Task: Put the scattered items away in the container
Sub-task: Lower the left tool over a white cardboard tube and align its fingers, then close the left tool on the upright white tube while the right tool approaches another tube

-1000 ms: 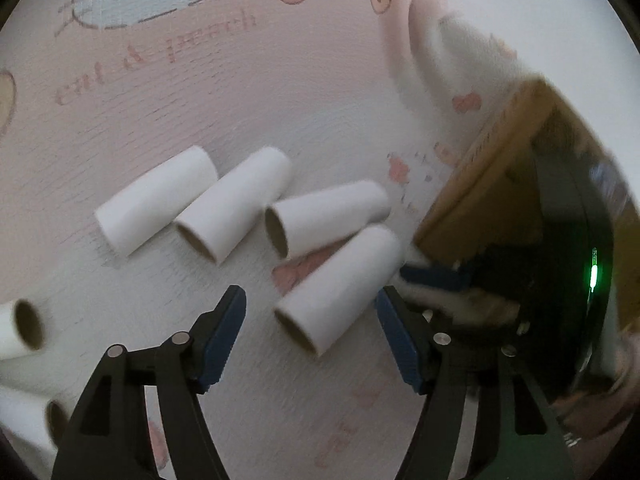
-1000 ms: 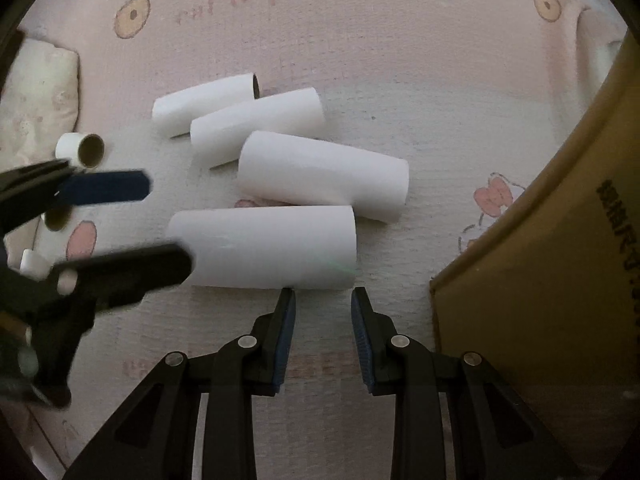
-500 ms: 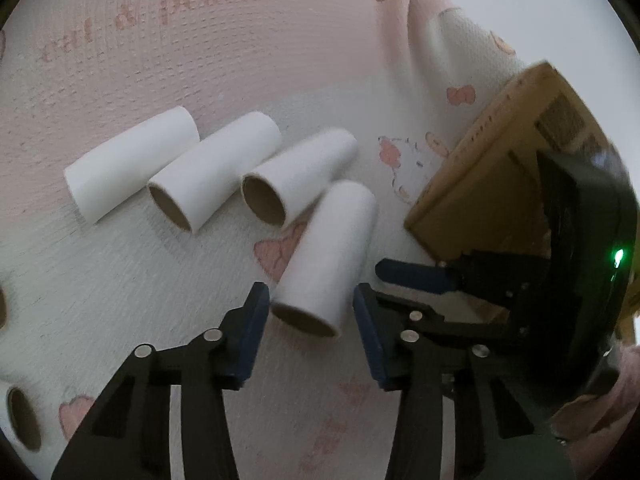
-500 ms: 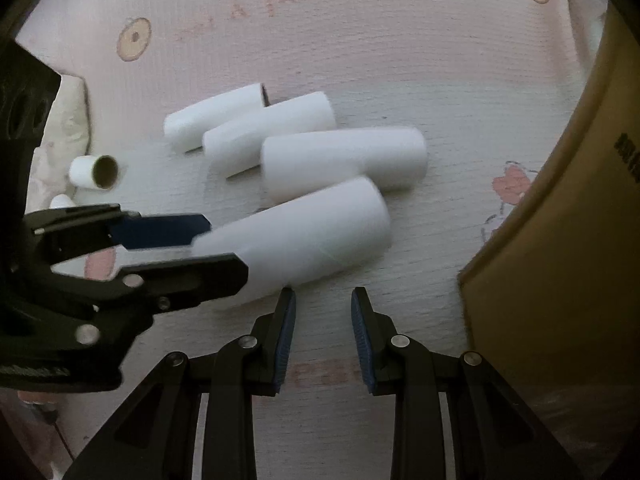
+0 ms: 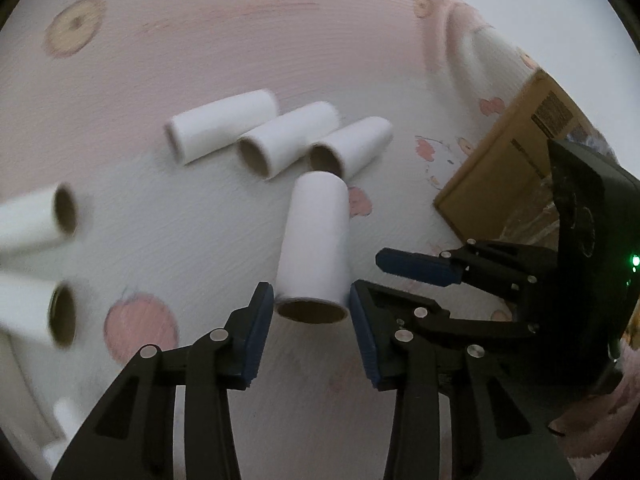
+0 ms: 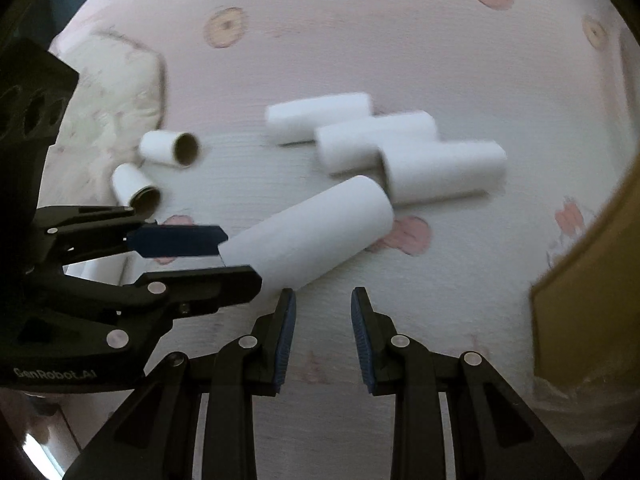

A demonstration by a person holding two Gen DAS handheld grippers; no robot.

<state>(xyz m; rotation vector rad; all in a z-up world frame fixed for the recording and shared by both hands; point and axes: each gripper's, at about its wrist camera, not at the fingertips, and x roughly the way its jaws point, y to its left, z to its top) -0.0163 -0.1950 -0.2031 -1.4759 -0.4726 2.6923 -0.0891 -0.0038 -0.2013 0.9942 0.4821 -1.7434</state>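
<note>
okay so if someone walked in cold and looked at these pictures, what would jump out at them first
The left gripper clamps the near end of a white cardboard tube. Three more tubes lie side by side just beyond it on the pink cartoon blanket. A brown cardboard box waits at the right.

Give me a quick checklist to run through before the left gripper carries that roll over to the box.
1. Left gripper jaws closed on the near end of the white roll: ok.
2. Grip deep enough: not ok, only the open end sits between the jaws, so the roll may tilt.
3. Roll lifted off the blanket: cannot tell.
4. Roll free of the three rolls behind: cannot tell, its far end overlaps the nearest one in the left wrist view.
5. Right gripper out of the way: not ok, it is empty and sits between the roll and the cardboard box.
6. Box opening free: cannot tell, only the outer wall shows.
</note>
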